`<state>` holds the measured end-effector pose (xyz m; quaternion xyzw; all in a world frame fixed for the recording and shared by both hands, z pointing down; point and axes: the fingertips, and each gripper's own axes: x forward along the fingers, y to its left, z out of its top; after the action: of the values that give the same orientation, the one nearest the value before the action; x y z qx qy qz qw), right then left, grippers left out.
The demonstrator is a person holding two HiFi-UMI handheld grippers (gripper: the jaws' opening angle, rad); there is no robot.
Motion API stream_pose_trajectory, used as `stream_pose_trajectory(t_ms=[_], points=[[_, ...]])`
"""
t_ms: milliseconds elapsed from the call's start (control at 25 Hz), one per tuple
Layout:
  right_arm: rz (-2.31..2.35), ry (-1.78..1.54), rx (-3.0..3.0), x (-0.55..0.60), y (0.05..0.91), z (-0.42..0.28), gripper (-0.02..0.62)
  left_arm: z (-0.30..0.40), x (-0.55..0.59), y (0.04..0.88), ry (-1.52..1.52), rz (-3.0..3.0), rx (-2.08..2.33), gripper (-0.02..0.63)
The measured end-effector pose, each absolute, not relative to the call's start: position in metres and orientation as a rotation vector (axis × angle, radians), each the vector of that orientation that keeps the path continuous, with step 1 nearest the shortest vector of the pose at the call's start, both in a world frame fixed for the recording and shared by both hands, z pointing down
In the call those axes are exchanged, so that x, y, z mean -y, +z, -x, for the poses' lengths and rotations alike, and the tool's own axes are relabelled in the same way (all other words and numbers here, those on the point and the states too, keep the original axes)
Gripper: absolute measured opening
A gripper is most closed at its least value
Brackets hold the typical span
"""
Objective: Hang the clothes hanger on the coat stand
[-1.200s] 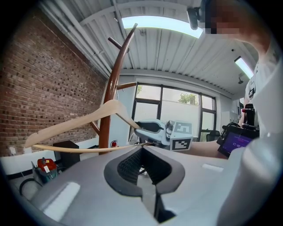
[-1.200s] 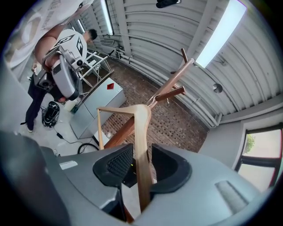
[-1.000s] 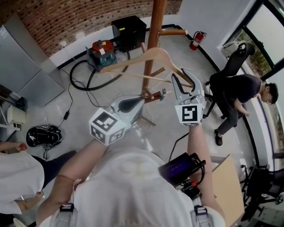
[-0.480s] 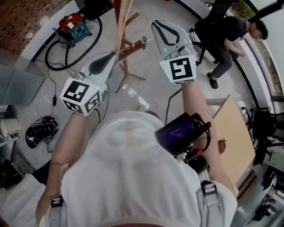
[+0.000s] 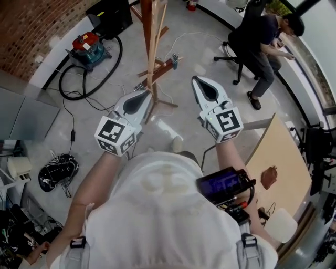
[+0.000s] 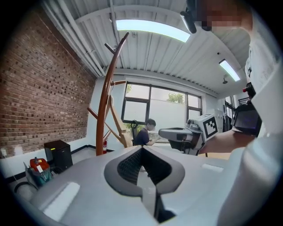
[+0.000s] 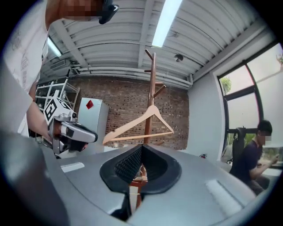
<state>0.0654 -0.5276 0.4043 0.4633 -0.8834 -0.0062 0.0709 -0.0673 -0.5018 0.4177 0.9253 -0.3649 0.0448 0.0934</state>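
The light wooden clothes hanger (image 7: 128,124) hangs by its hook on the dark brown coat stand (image 7: 151,84). From the head view the hanger (image 5: 156,47) shows edge-on against the stand's post (image 5: 146,21). My left gripper (image 5: 147,93) is shut and empty, just short of the stand's legs. My right gripper (image 5: 196,80) is to the right of the stand and clear of the hanger. Its jaws have just been closing and are shut with nothing between them. In the left gripper view, the left gripper (image 6: 141,149) points past the stand (image 6: 105,101).
A red and teal machine (image 5: 89,44) with a black hose sits on the floor left of the stand, beside a black box (image 5: 109,16). A person sits on an office chair (image 5: 262,37) at the upper right. A wooden board (image 5: 278,163) lies at the right, a black bag (image 5: 58,171) at the left.
Both grippers have drawn back and down from the hanger. The right gripper, open beside the hanger's arm before, has rolled and shut. The hanger stays on the stand.
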Motion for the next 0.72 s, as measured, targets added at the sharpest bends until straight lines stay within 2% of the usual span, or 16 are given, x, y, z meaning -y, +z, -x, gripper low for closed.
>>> stream_pose_trajectory(t_ms=[280,720], points=[[-1.422,0.119,2.649,0.467,0.432,-0.047,0.013,0.086,0.468,0.433,0.125,-2.735,1.028,0.002],[-1.429,0.121,2.669,0.435,0.427,-0.026,0.014,0.091,0.445,0.439,0.133,-2.756,0.967,0.002]])
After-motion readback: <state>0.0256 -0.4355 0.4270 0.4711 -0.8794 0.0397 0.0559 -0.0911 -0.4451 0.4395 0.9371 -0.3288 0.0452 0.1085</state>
